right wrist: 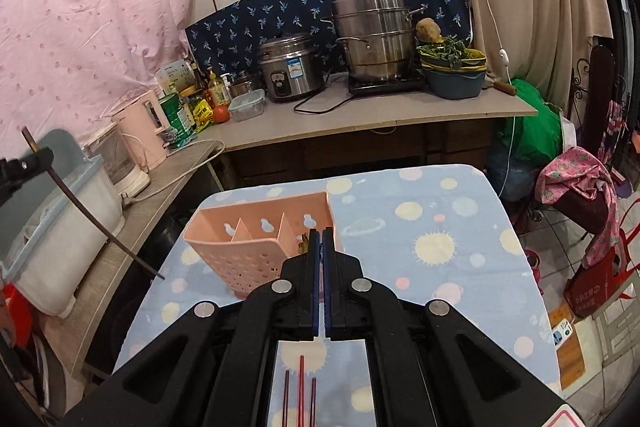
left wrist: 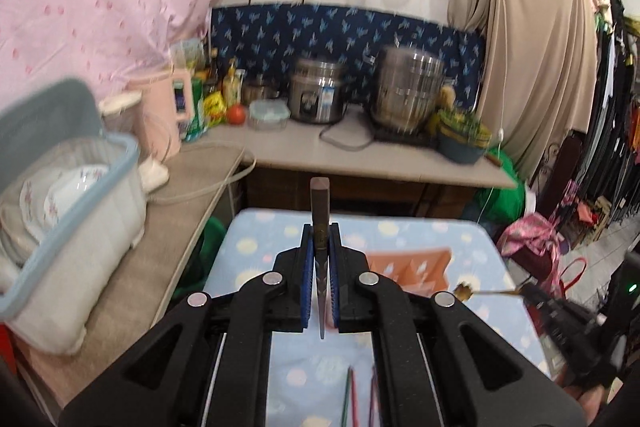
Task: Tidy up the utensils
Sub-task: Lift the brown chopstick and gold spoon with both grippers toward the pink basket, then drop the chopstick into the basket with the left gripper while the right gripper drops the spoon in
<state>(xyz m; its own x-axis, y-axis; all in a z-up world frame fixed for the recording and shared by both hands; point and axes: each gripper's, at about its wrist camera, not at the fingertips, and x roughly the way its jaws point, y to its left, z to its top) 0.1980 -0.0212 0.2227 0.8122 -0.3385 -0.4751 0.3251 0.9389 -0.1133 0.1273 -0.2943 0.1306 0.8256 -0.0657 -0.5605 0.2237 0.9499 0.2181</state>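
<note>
Even, fairly bright indoor light with soft shadows; the left wrist view is motion-blurred, the right sharper; fisheye bending and black corners frame both.

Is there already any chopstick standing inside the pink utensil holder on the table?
No, the pink utensil holder shows three empty compartments in the right wrist view.

A cramped home kitchen corner. A rice cooker (right wrist: 291, 71) and a stacked steel steamer pot (right wrist: 373, 35) stand on a worktop (right wrist: 360, 115) beside sauce bottles (right wrist: 216, 87), a tomato (right wrist: 220, 113) and a basin of greens (right wrist: 454, 67). Plates (left wrist: 52, 199) sit in a plastic dish bin (left wrist: 72, 227); clothes (left wrist: 616, 87) hang on the right.
</note>
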